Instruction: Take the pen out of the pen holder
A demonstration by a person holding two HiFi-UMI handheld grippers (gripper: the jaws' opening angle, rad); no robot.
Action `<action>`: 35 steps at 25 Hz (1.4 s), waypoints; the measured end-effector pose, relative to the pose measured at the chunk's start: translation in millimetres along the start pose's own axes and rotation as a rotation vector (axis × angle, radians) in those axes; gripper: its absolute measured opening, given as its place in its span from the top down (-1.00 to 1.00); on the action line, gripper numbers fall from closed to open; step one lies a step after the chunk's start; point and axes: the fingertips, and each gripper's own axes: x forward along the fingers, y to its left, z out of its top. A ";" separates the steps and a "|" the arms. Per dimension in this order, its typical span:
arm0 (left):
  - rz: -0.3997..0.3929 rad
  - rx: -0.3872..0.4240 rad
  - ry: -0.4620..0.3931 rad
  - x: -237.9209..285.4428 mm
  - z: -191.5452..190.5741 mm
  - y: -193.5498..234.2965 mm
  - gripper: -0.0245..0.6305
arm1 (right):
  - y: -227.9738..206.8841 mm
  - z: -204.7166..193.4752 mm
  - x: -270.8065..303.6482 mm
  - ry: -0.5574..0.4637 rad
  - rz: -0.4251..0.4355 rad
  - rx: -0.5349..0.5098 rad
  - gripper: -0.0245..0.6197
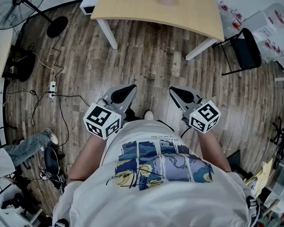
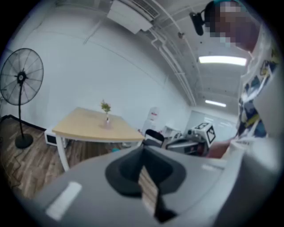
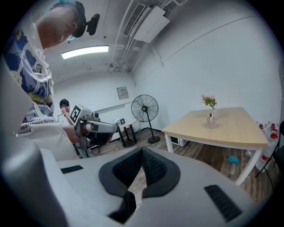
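Hanging well back from the table (image 1: 136,12)
Jaws of left gripper (image 1: 129,92) and right gripper (image 1: 176,92) pinched together, empty; open wood floor (image 1: 151,60) up to table's near edge; small vase (image 1: 167,0) on top, pen holder not made out.

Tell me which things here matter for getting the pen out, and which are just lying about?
For the job: left gripper, right gripper, both shut and empty; light wooden table with white legs; small clear container on it, possibly the pen holder, no pen discernible.
Lying about: black standing fan; black chair; white power strip on the floor.
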 end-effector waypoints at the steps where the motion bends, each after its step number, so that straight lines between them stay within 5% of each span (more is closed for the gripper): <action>1: 0.000 -0.006 -0.005 8.6 2.9 4.7 0.90 | -12.2 0.7 2.6 0.001 -0.012 -0.001 0.90; 9: -0.068 0.021 0.027 62.5 18.1 84.5 0.90 | -82.3 16.3 57.3 0.032 -0.102 0.006 0.90; 15: -0.123 0.087 0.024 92.4 77.9 161.0 0.90 | -130.2 62.9 120.2 0.047 -0.184 0.044 0.90; 22: -0.197 0.111 0.054 103.7 95.7 240.6 0.90 | -175.4 104.9 187.1 0.046 -0.240 0.022 0.90; 29: -0.185 0.066 0.027 149.6 118.7 267.4 0.90 | -262.3 130.0 190.7 0.038 -0.318 0.019 0.75; 35: -0.095 0.074 0.024 204.6 155.3 287.8 0.90 | -372.4 155.1 201.9 0.044 -0.289 0.003 0.76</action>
